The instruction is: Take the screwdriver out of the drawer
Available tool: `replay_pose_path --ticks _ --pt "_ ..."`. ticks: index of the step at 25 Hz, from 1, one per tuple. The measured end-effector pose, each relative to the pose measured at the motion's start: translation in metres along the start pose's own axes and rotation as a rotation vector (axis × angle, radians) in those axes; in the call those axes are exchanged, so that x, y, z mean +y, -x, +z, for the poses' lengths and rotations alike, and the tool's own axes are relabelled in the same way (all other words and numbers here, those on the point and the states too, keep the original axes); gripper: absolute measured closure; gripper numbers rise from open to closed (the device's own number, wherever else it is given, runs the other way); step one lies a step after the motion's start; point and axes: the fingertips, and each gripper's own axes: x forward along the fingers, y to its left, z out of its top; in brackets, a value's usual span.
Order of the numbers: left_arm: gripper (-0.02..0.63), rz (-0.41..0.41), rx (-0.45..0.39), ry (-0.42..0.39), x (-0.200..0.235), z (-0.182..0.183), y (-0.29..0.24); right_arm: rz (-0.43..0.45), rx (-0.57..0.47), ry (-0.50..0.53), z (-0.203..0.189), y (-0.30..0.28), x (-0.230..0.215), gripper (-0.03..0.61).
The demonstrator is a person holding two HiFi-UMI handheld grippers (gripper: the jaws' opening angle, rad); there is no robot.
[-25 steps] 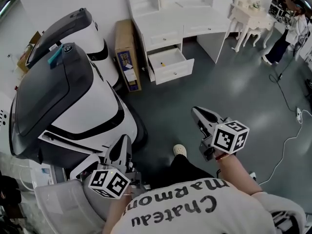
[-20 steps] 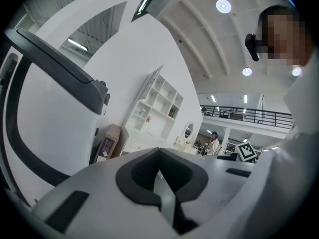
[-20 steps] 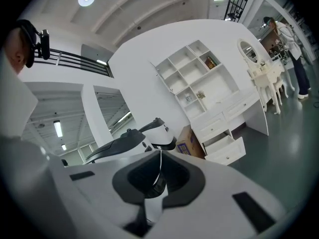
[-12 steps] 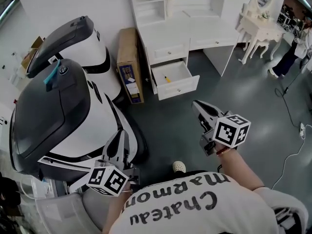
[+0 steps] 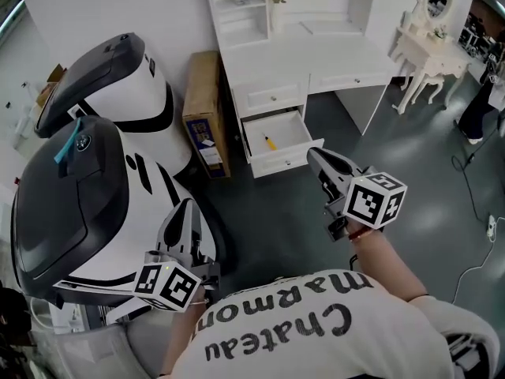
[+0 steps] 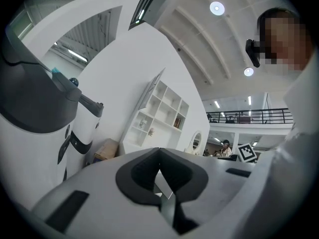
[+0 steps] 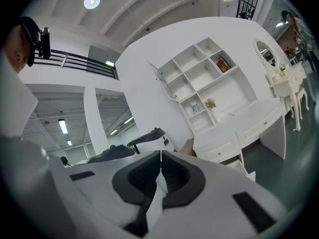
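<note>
A small yellow-handled screwdriver (image 5: 270,142) lies in the open white drawer (image 5: 278,164) of the white desk (image 5: 331,54), seen in the head view. My right gripper (image 5: 312,155) is held level just right of the drawer front, jaws shut and empty. The left gripper (image 5: 186,206) is low at the left, beside the white-and-black machine (image 5: 102,204), jaws together with nothing between them. In the right gripper view the desk and its drawer (image 7: 244,169) show beyond the shut jaws (image 7: 160,156). The left gripper view looks past its shut jaws (image 6: 159,152) at the shelf unit (image 6: 158,116).
A large white-and-black machine fills the left of the head view. A cardboard box (image 5: 205,117) leans between it and the desk. A white dressing table (image 5: 430,54) with a mirror stands at the far right. A person (image 5: 483,101) is at the right edge. White cable (image 5: 481,251) lies on the grey floor.
The desk and open drawer have come closer and lower in the head view as both grippers moved forward toward them. Both stay shut.
</note>
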Motion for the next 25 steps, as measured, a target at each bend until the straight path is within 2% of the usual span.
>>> replay_pose_path --ticks 13,25 --pt "0.591 -0.032 0.102 0.02 0.001 -0.038 -0.06 -0.065 0.027 -0.099 -0.022 -0.013 -0.068 0.551" --pt "0.591 -0.121 0.172 0.079 0.03 -0.055 -0.173 -0.168 0.052 -0.114 -0.013 -0.065 -0.131 0.551"
